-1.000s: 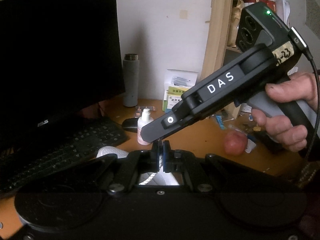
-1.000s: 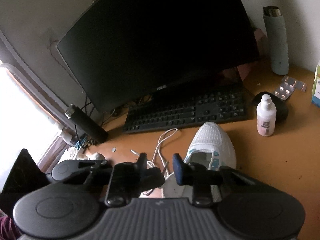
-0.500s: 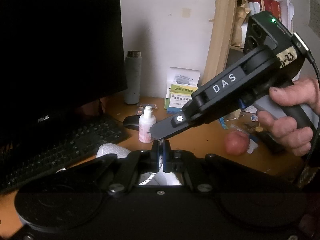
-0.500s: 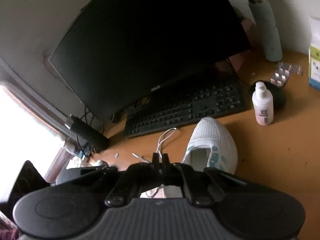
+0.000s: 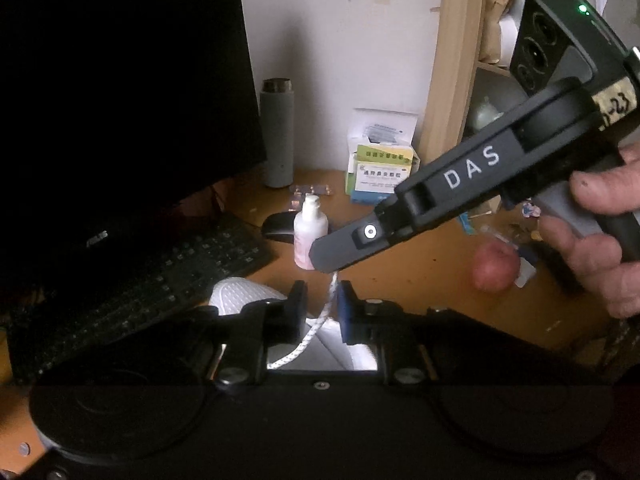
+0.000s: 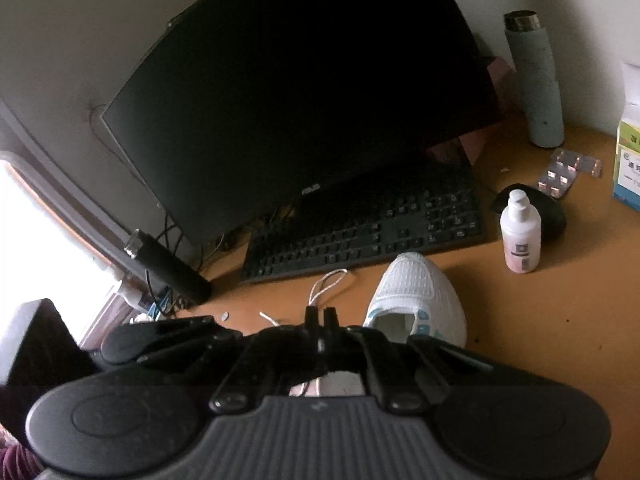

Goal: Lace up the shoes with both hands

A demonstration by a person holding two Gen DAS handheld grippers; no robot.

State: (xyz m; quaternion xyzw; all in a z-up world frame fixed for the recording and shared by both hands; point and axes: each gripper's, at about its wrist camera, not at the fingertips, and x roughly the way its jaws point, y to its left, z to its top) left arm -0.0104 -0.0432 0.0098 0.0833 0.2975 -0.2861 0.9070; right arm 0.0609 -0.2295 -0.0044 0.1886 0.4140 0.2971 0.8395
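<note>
A white mesh shoe [image 6: 416, 296] with teal eyelet tabs stands on the orange desk, toe toward the keyboard. Its white lace [image 5: 320, 320] rises between the pads of my left gripper [image 5: 320, 296], whose jaws are opening and do not press on it. The lace ends at the tip of my right gripper [image 5: 322, 258], which reaches in from the right in a person's hand. In the right wrist view my right gripper [image 6: 320, 314] is shut on the lace [image 6: 326, 286], which loops on the desk beyond the fingertips.
A dark monitor [image 6: 304, 92] and black keyboard [image 6: 368, 232] fill the back left. A white bottle [image 6: 520, 236], a black mouse [image 6: 548, 212], a grey flask [image 6: 536, 80], blister packs [image 6: 568, 172] and boxes [image 5: 380, 164] stand right. A red fruit [image 5: 496, 268] lies near the hand.
My right gripper closed on the lace. My left gripper's jaws, shut on the lace before, have parted. The right gripper's tip drew slightly up and right in the left wrist view.
</note>
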